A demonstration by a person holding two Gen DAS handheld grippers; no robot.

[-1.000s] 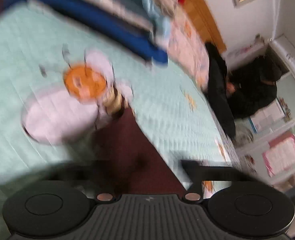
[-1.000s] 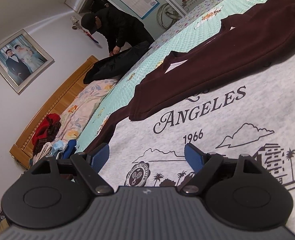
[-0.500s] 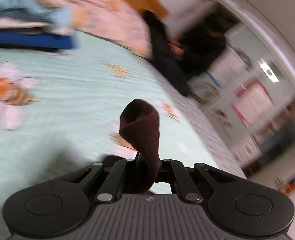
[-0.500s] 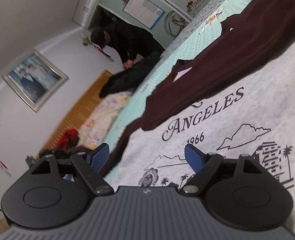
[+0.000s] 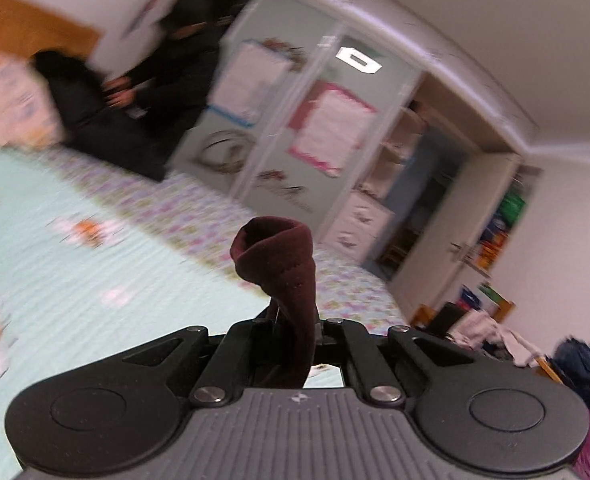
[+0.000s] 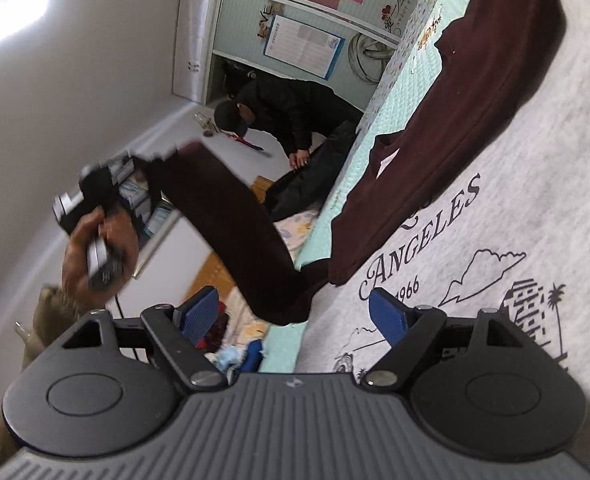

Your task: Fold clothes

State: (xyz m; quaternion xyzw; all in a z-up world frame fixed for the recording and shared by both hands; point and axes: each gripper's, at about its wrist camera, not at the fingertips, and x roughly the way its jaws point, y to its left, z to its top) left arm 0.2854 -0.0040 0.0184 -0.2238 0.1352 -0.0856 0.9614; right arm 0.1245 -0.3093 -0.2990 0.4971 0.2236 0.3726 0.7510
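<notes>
The dark maroon garment (image 6: 435,168) lies spread on the bed's mint quilted cover (image 5: 55,280), its body stretched along the far side of a grey printed sweatshirt (image 6: 515,240) and partly overlapping it. It looks like a long-sleeved top, with a white label showing at the neck. One sleeve (image 6: 231,232) is lifted clear of the bed: it rises from the garment's near corner in a long arc up to the left hand-held gripper (image 6: 163,158), which is held in a hand (image 6: 95,256) above the bed. In the left wrist view that gripper (image 5: 291,320) is clamped shut on the sleeve end (image 5: 279,256), whose cuff curls over above the closed jaws.

The right hand-held gripper (image 6: 295,312) hovers low over the grey sweatshirt with its blue pads (image 6: 387,314) standing wide apart and nothing between them; the lifted sleeve hangs just beyond its left pad.

As for progress, the fold looks barely begun. The maroon top is still laid out nearly full length, its body flat and unfolded, and only this one sleeve is raised, presumably to be carried across the body. The other sleeve, the halving of the body and the final tidy stack all appear still to do. The grey sweatshirt beneath also lies open and flat with its print showing, so it seems to be waiting its turn. A small pile of clothes (image 6: 235,344) shows at the bed's far end, too small to tell whether it is folded.

Beyond the bed, a person in black (image 6: 291,112) bends over a dark item near the wardrobe doors (image 5: 295,120).
</notes>
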